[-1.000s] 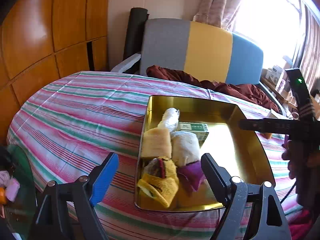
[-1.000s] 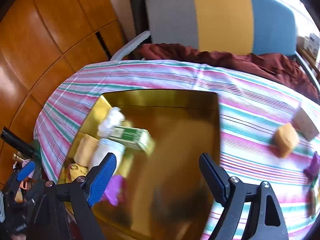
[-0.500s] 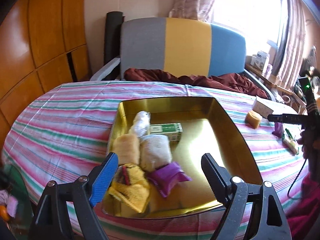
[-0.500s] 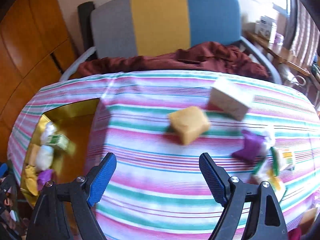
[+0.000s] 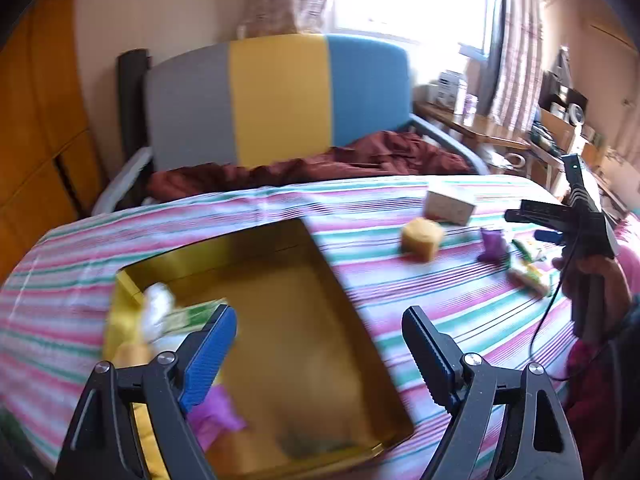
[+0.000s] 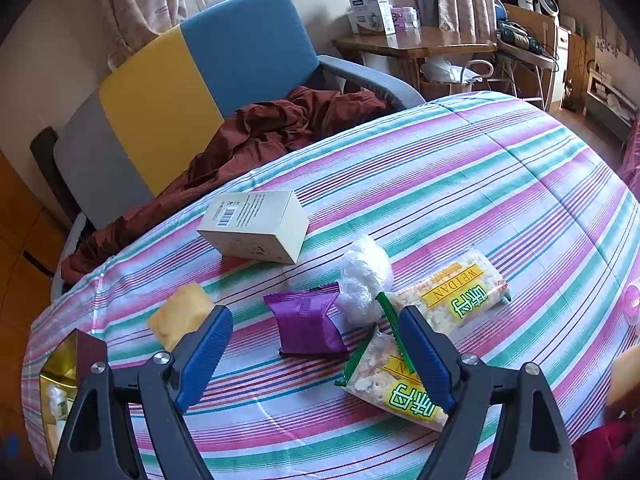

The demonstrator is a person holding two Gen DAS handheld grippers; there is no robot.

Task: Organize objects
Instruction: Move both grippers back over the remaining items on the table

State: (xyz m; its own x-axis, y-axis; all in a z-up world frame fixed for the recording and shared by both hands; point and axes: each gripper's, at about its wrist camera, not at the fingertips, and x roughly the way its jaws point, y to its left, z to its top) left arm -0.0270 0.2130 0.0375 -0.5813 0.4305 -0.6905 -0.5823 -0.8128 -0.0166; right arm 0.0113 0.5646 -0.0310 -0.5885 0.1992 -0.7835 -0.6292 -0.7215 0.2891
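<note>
A round worktop [image 6: 460, 184] covered by a pink, green and white striped cloth is seen in both views. In the right wrist view, several loose items are gathered near its middle: a cream box [image 6: 256, 226] lying on its side, a yellow cake-like piece [image 6: 180, 316] to its left, a purple packet [image 6: 306, 324], a crumpled white bag [image 6: 364, 280] touching the packet's right edge, and two clear snack packs with yellow-green labels [image 6: 448, 300] [image 6: 396, 384], one partly overlapped by the other.

The gold tray [image 5: 360, 320] is seen in the left wrist view at the left part of the worktop, well apart from the loose group. Its left side is filled with blurred items, among them a green and white box [image 5: 192, 314], a white wrapped piece [image 5: 158, 308] and a purple packet [image 5: 216, 414]; its right half is bare.

Behind the worktop, a chair with grey, yellow and blue panels [image 6: 192, 80] is draped with a dark red cloth [image 6: 280, 128]. A wooden side table [image 6: 412, 46] carrying a white carton stands by the window.

The left tongs [image 5: 316, 344] are held released above the tray's near right part, with nothing between the blue pads. The right tongs [image 6: 316, 344] are likewise spread wide and empty, poised over the purple packet and the nearer snack pack, pointed down toward the cloth. In the left wrist view the right tongs are seen side-on at the far right, gripped by a hand [image 5: 600, 280].
</note>
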